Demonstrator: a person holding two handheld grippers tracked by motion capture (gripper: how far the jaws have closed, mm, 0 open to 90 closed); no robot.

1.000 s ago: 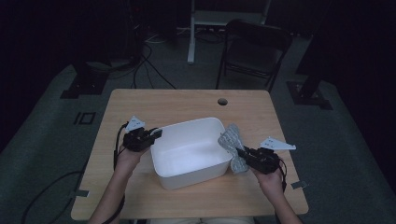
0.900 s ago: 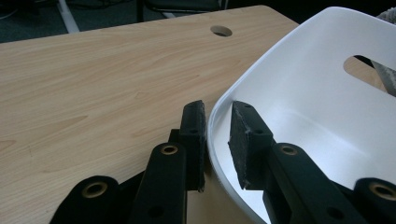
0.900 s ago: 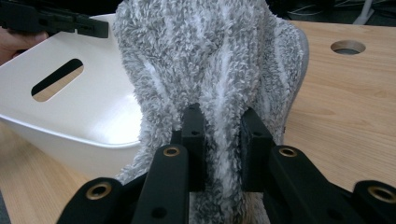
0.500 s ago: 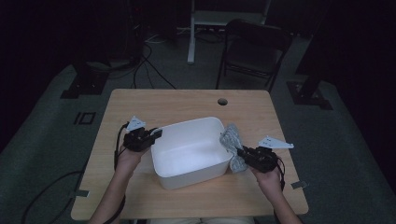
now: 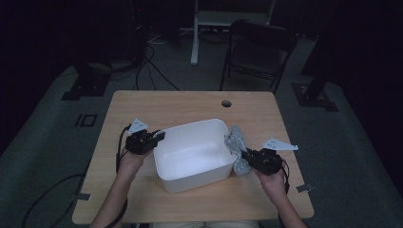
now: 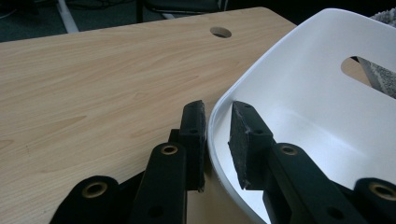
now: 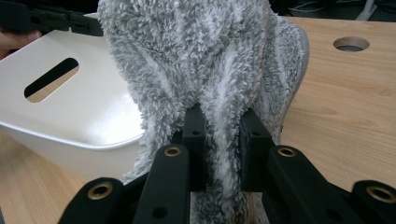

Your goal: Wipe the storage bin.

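The left gripper [image 5: 160, 136] is clamping the near-left rim of the white plastic tub [image 5: 192, 152] at the centre of the wooden table [image 5: 190, 102]; the right gripper [image 7: 223, 122] is pinching a fluffy grey towel [image 7: 205, 56] just beside the tub's right wall. Risk: the thin rim is liable to slip from the pads, and the bunched towel may snag on the wall; against the earlier frames, both hands are sitting where they were, the towel still outside.

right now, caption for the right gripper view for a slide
Right gripper clamps a fluffy grey cloth beside the white tub.
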